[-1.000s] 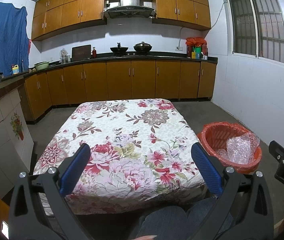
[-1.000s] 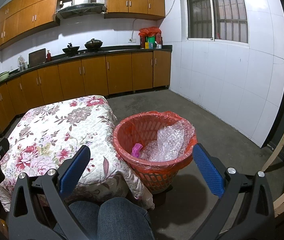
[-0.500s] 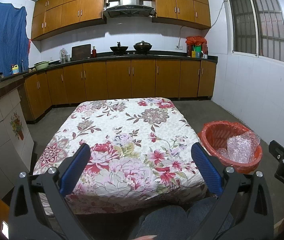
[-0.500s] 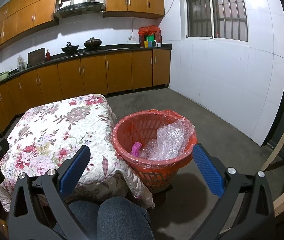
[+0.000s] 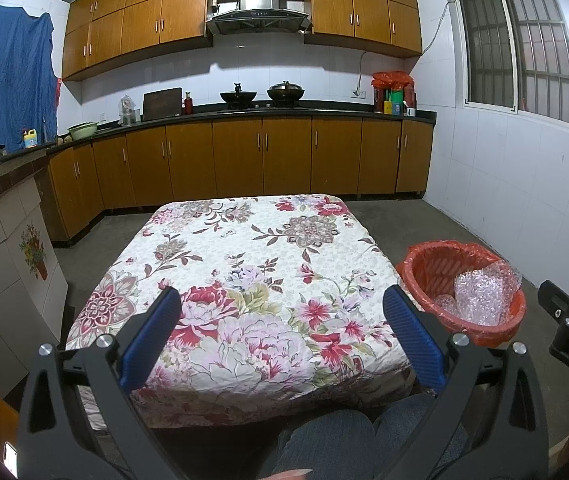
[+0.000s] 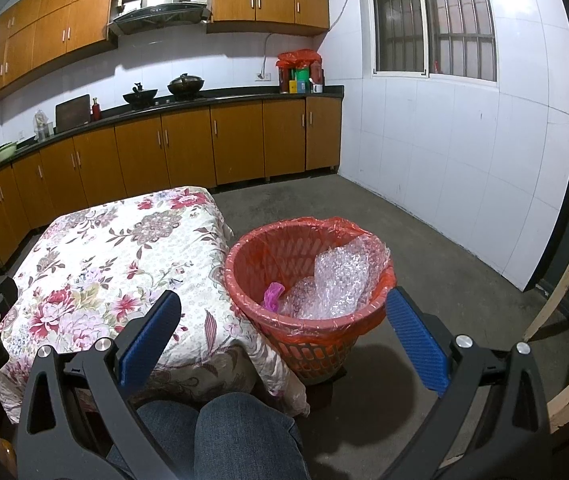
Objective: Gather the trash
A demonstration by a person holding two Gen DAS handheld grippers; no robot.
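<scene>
A red basket lined with a red bag [image 6: 368, 328] stands on the floor at the table's right side; it also shows in the left wrist view [image 5: 424, 276]. Inside lie crumpled bubble wrap [image 6: 336, 276] and a small pink scrap [image 6: 272, 294]. The bubble wrap shows in the left wrist view [image 5: 484, 292] too. The table under a floral cloth [image 5: 260, 264] carries no loose items. My left gripper [image 5: 282, 334] is open and empty over the table's near edge. My right gripper [image 6: 284, 332] is open and empty, held just before the basket.
Wooden kitchen cabinets [image 5: 244, 156] with a dark countertop run along the back and left walls. A white tiled wall [image 6: 464, 168] stands to the right. Bare concrete floor [image 6: 424, 248] lies around the basket. My knees [image 6: 220, 436] are below the grippers. A wooden frame [image 6: 564, 308] leans at far right.
Both views have drifted slightly; the basket sits a touch higher in the right wrist view. Both grippers stay open and empty.
</scene>
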